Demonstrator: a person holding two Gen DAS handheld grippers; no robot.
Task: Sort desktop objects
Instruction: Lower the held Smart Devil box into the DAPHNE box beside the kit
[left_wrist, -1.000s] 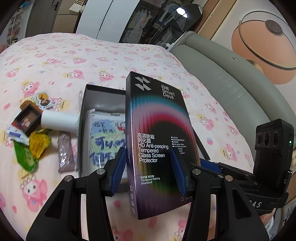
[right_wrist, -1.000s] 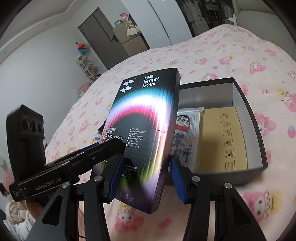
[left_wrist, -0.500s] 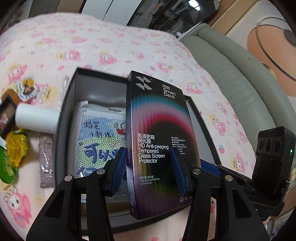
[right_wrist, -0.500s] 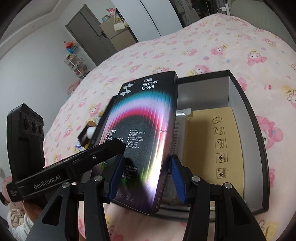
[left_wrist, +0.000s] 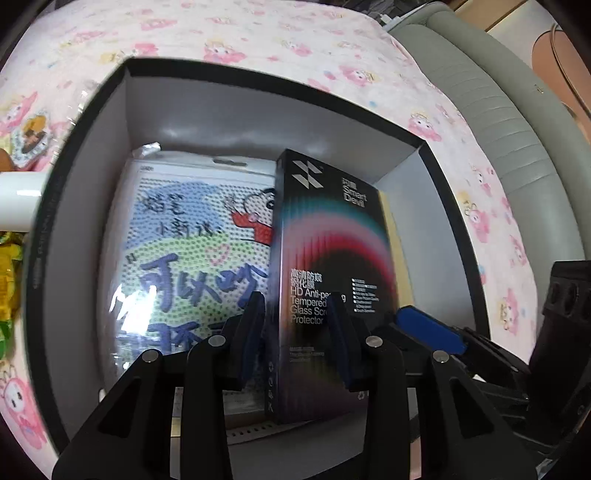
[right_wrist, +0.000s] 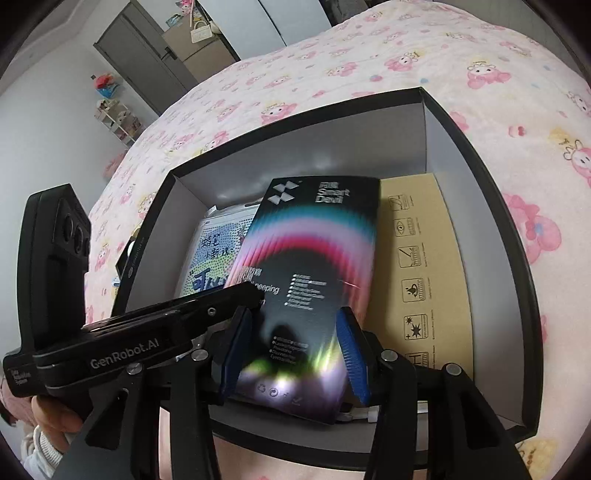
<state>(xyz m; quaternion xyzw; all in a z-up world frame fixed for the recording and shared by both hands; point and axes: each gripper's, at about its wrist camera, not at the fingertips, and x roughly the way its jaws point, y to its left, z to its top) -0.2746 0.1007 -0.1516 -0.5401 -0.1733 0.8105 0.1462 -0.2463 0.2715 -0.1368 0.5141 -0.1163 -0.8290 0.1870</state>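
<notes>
Left wrist view shows, nearest the lens, the left gripper (left_wrist: 297, 332) pinching the lower part of the screen protector box (left_wrist: 325, 258), a blue pad on each side of it. Right wrist view shows the right gripper (right_wrist: 293, 350) clamped on the same box (right_wrist: 310, 266) from the other side, its pads pressed to the long edges near the bottom. Both grippers hold one thing between them.

The box is inside the walls of the open black storage box (left_wrist: 258, 77), tilted, its near end low above the floor. Just behind it to the left lies a cartoon-printed packet (left_wrist: 192, 240) flat on the floor; to the right lies a tan card (right_wrist: 424, 258) with pictograms. The dark box overlaps both, and whether it touches them cannot be told.

Beyond the far wall spreads the pink patterned bedspread (right_wrist: 406, 62).

The step in hand looks like placing the box into the storage box. The next move probably calls for laying it flat on the packet and card, then spreading both sets of fingers and lifting clear without dragging it.
</notes>
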